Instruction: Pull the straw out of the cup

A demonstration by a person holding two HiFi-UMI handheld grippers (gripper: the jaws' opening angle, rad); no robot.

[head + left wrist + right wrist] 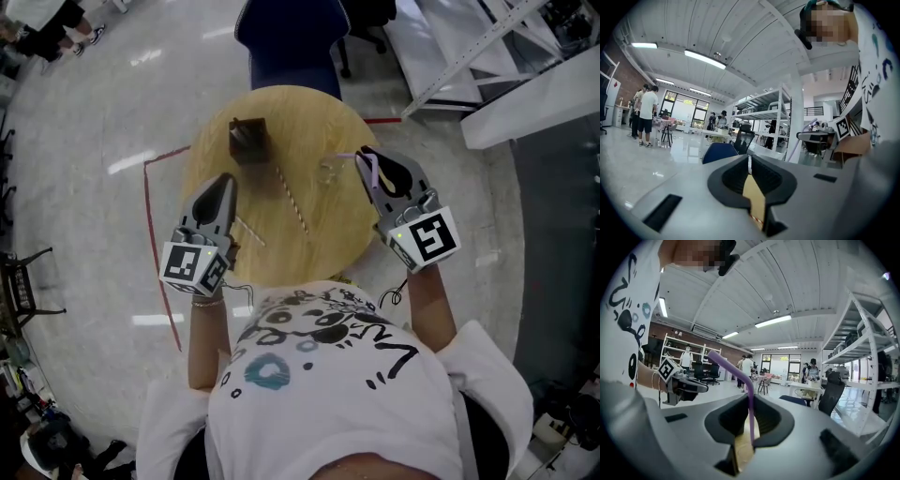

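Polished grey floor (94, 112) of a big workshop spreads out with a red tape line (155, 225) across it, seen from above. At its middle stands a round wooden worktop (328, 234), and a blue chair (286, 42) is pushed up to its far edge. A person in a white printed shirt (328, 375) stands at the near edge with a gripper in each hand.

Over the left side of the worktop is the left gripper (227, 180). Its jaws are drawn almost together with nothing between them. On the right, the right gripper (367, 157) is clamped on a purple straw (751, 399). The straw rises between the jaws and its top bends off to one side.

A small brown box (248, 139) sits toward the far side of the worktop. Just left of the held straw there seems to be a clear cup (330, 172), too faint to make out well. Two striped paper straws (291, 200) lie flat on the wood between the grippers.
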